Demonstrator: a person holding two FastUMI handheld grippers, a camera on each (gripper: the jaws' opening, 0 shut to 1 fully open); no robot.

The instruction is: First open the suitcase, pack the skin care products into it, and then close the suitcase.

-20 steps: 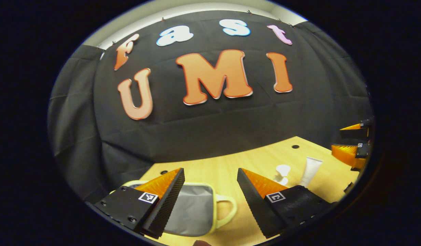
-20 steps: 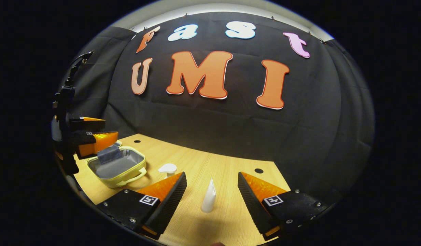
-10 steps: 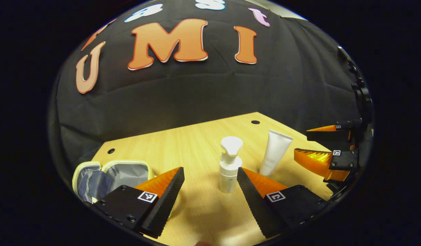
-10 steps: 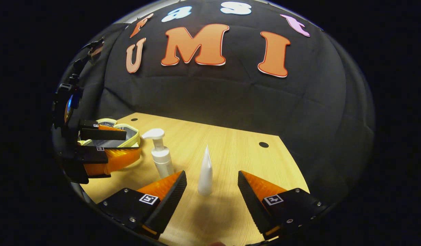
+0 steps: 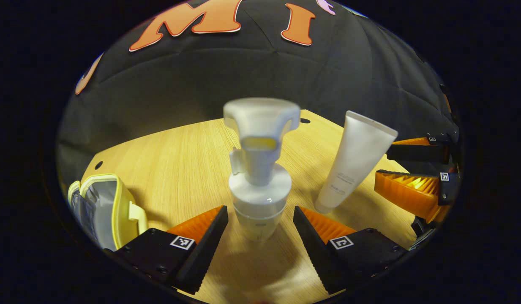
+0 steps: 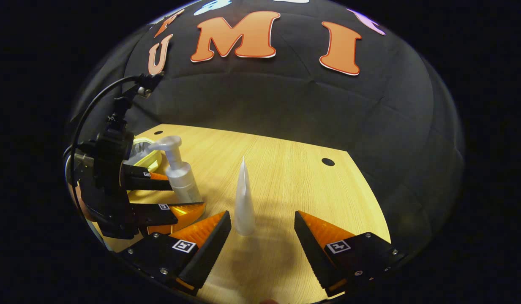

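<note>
A pale wooden table [image 6: 285, 169] with round holes in its top fills the lower half of both gripper views, with black cloth behind it. At its left end sits a small pale-yellow soft suitcase with a grey lining [image 5: 104, 209], lid open and nothing visible inside.

Upright on the table stand two skin care products, near each other. The white plastic pump bottle [image 5: 258, 198] is the nearer one in the left gripper view, directly ahead of the left gripper [image 5: 260, 230] and between its fingers, which are spread wide and touch nothing. Its long axis is vertical, its nozzle blurred. The white squeeze tube [image 6: 244, 202] stands on its cap, tapering upward, directly ahead of the right gripper [image 6: 262, 232], whose fingers are likewise spread wide with nothing between them.

Each gripper seems lined up on its own product. Judging by this, the suitcase is already open and packing is about to begin; the left gripper is nearer the suitcase.
</note>
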